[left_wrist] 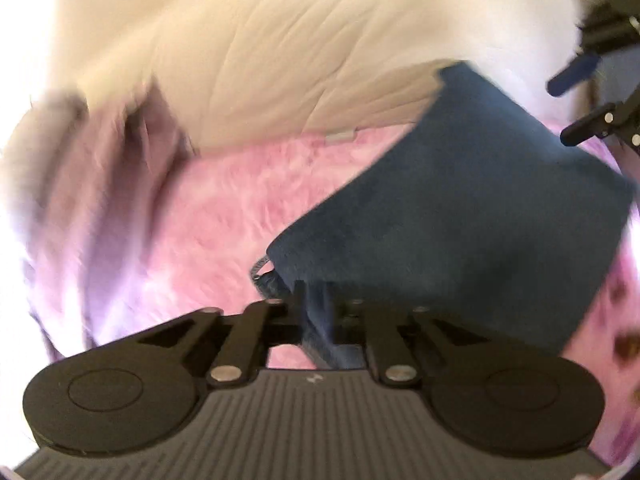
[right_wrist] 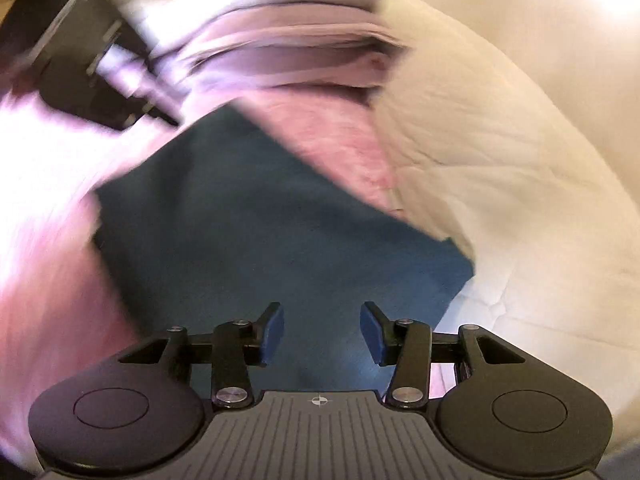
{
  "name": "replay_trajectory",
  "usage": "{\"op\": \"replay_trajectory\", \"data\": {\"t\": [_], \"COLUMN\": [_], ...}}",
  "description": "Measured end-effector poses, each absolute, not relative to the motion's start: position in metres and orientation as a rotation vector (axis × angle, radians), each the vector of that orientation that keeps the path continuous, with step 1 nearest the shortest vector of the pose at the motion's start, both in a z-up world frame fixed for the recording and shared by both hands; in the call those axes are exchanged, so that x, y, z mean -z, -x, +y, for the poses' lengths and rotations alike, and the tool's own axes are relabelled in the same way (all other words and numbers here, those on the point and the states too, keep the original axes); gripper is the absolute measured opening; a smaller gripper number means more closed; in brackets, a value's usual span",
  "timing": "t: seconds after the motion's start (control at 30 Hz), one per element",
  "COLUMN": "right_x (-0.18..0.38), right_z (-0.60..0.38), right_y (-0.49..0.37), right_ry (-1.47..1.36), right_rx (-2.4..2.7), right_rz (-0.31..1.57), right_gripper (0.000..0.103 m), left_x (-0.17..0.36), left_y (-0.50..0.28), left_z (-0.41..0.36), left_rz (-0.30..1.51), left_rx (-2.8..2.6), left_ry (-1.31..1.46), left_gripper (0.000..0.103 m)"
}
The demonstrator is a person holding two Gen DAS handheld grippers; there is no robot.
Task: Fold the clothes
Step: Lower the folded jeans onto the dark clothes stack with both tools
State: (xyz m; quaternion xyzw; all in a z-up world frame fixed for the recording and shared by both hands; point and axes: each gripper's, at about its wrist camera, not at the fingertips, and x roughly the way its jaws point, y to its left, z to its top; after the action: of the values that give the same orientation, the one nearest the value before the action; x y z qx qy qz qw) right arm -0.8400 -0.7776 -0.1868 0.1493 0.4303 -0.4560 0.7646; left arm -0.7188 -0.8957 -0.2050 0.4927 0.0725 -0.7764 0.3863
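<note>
The dark blue garment (left_wrist: 460, 208) lay spread over a fuzzy pink blanket (left_wrist: 248, 204), with a cream quilted cover (left_wrist: 280, 60) beyond it and a heap of pale lilac cloth (left_wrist: 96, 168) bunched at the left of the left wrist view. The left gripper (left_wrist: 316, 312) was clenched on a corner of that blue garment: a narrow fold of the fabric ran down between its closed jaws and hung below them, and the rest of the cloth rose away from the tongs toward the upper right, drawn up off the blanket near the grip. At the far right edge of the same view the right gripper (left_wrist: 576, 100) showed, its blue pads (left_wrist: 572, 74) parted, sitting at the far edge of the garment and apart from it as far as the blur allowed. From the right wrist view the right gripper (right_wrist: 322, 332) stood released, its two blue pads (right_wrist: 272, 332) held apart with nothing pinched between them; the blue garment (right_wrist: 256, 232) lay directly beneath and ahead of the open jaws, filling the gap between them as background. A blurred dark shape at the upper left of that view was the left gripper (right_wrist: 124, 80), at the garment's far corner. Both views were smeared, so finer creases could not be made out.
</note>
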Motion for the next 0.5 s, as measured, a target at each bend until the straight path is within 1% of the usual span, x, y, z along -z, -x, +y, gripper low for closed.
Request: {"op": "replay_trajectory", "data": {"t": [0.07,0.1,0.17,0.27,0.37,0.4,0.5], "right_x": [0.187,0.187,0.191,0.211,0.255,0.262,0.263], "right_z": [-0.823,-0.844,-0.878,-0.911,-0.937,-0.941,-0.952], "right_y": [0.855,0.862,0.874,0.882,0.897,0.902,0.907], "right_ry": [-0.384,-0.395,-0.383,-0.389,-0.544,-0.553,-0.591], "right_rx": [1.043,1.069,1.104,1.116,1.074,1.066,1.051], "right_rz": [0.9,0.888,0.875,0.879,0.886,0.877,0.872], "right_gripper": [0.037,0.036,0.034,0.034,0.034,0.033,0.034], "left_x": [0.22,0.229,0.24,0.238,0.239,0.24,0.245], "left_y": [0.716,0.715,0.715,0.711,0.711,0.714,0.719], "left_z": [-0.925,-0.931,-0.935,-0.927,-0.931,-0.934,-0.941], "left_rz": [0.351,0.401,0.413,0.404,0.446,0.443,0.436], "left_rx": [1.941,1.93,1.926,1.928,1.928,1.922,1.904], "left_ry": [-1.276,-1.291,-1.32,-1.316,-1.293,-1.302,-1.335], "left_gripper": [0.006,0.006,0.005,0.004,0.005,0.004,0.004]}}
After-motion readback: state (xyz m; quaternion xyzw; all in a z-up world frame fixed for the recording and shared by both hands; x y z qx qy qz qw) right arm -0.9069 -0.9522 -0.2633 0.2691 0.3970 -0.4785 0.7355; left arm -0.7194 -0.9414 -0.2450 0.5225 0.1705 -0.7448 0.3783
